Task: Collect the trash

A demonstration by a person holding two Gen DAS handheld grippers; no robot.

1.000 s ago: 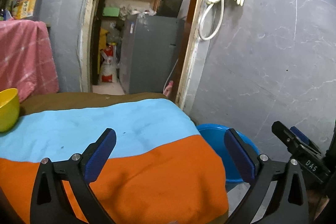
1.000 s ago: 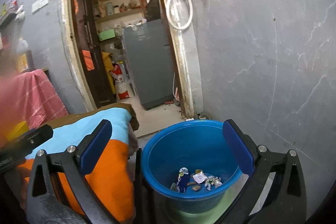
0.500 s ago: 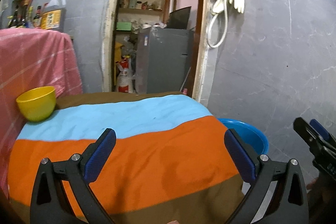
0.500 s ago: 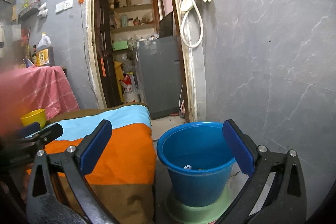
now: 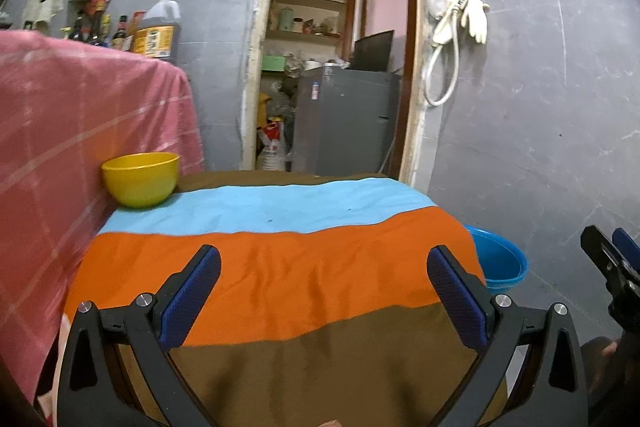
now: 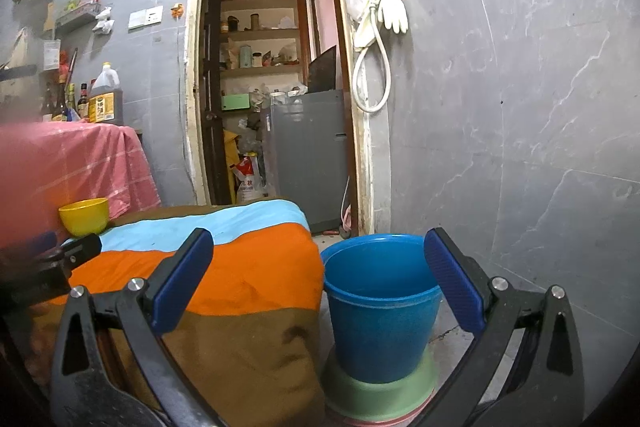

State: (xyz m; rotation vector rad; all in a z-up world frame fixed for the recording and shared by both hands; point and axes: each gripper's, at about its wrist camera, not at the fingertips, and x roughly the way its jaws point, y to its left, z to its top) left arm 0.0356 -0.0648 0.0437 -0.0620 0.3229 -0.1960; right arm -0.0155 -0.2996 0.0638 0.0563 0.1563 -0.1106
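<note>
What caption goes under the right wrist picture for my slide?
Open right gripper facing a blue bucket beside a striped cloth-covered table.

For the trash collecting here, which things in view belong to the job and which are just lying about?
Job:
- round blue plastic bucket
- left gripper, open
- right gripper, open

Lying about:
- yellow plastic bowl
- striped blue, orange and brown cloth
- pink checked cloth
- white rubber glove

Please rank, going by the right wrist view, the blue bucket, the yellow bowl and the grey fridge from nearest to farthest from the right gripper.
1. Blue bucket: just ahead of the right gripper, on the floor to the right of the striped cloth.
2. Yellow bowl: farther back on the left, at the cloth's far corner.
3. Grey fridge: farthest, through the doorway in the back room.
</note>
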